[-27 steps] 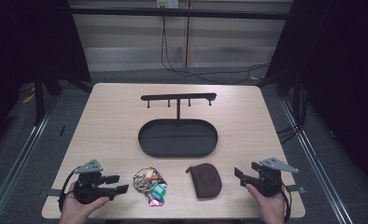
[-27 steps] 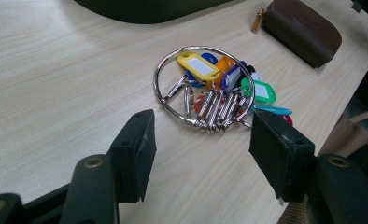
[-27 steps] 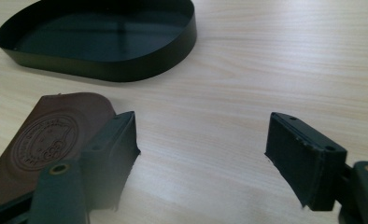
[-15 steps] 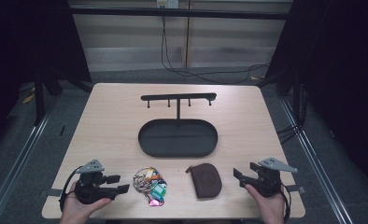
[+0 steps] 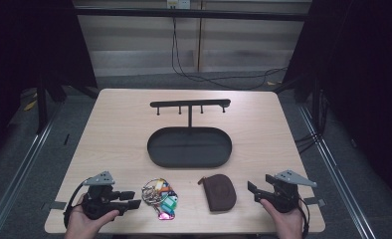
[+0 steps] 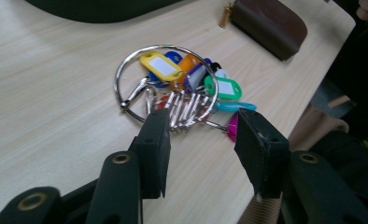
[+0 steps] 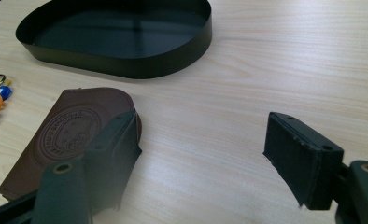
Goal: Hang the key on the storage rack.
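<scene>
- A bunch of coloured plastic key tags on a large metal ring [image 6: 173, 88] lies on the light wooden bench [image 5: 114, 139], near its front edge.
- The left hand-held gripper [image 6: 201, 140] rests just beside the bunch, jaws apart, holding nothing.
- A brown leather pouch with an embossed round stamp [image 7: 65, 135] lies right of the tags.
- The right hand-held gripper [image 7: 203, 154] stands wide open beside the pouch.
- A black oval metal tray [image 5: 156, 149] with an upright hook rail [image 5: 190, 104] sits mid-bench.

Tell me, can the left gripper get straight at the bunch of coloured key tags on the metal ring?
Probably yes: the left gripper is open, pointed at the key bunch, with only bare table between.
</scene>
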Available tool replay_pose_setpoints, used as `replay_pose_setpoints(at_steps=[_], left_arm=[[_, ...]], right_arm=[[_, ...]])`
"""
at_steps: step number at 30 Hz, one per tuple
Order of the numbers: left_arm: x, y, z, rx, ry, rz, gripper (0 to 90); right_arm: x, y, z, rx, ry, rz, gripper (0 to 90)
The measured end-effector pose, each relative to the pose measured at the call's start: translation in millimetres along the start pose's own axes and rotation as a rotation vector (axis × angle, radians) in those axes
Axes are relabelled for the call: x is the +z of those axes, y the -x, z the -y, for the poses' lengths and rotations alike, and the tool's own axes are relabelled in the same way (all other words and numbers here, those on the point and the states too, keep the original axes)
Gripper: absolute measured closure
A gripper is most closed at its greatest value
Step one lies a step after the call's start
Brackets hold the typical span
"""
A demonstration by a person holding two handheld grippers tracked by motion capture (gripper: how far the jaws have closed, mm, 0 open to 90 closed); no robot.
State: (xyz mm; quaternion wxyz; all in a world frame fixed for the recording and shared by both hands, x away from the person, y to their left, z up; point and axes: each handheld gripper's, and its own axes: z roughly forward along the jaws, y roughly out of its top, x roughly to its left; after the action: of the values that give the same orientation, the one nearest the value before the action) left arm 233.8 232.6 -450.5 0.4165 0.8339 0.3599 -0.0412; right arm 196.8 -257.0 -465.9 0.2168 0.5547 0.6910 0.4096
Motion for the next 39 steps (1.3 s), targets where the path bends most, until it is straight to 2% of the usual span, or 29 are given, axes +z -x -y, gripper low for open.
replay_pose_setpoints(at_steps=[1,4,12,17,21,22,29,32,39], left_arm=[[0.2,0.5,-1.7,-0.001,-0.011,0.013,55.4],[0.1,3.1,-5.1,0.008,-0.022,0.014,56.0],[-0.3,18.8,-23.7,0.084,-0.074,-0.006,64.0],[5.0,26.4,-33.5,0.112,-0.108,-0.017,67.7],[8.8,28.9,-40.7,0.121,-0.120,-0.022,69.7],[11.5,31.1,-45.2,0.123,-0.127,-0.036,70.4],[20.5,36.1,-57.5,0.136,-0.156,-0.040,69.8],[24.8,38.5,-61.3,0.138,-0.185,-0.053,70.0],[30.0,43.0,-70.2,0.150,-0.209,-0.044,71.8]], right_arm=[[0.1,0.2,-0.1,0.000,0.001,-0.002,26.4],[0.6,0.1,-0.1,-0.002,-0.003,-0.001,26.3],[1.0,-3.2,0.0,-0.013,-0.005,-0.002,26.3],[1.2,-3.2,0.0,-0.011,-0.008,-0.002,26.3],[1.5,-3.3,-0.1,-0.012,-0.009,-0.002,26.3],[1.4,-3.6,-0.1,-0.012,-0.009,-0.002,26.3],[1.1,-3.6,0.0,-0.015,-0.011,0.003,26.3],[1.0,-3.7,0.1,-0.013,-0.012,0.004,26.3],[1.1,-4.0,0.2,-0.011,-0.013,0.003,26.3]])
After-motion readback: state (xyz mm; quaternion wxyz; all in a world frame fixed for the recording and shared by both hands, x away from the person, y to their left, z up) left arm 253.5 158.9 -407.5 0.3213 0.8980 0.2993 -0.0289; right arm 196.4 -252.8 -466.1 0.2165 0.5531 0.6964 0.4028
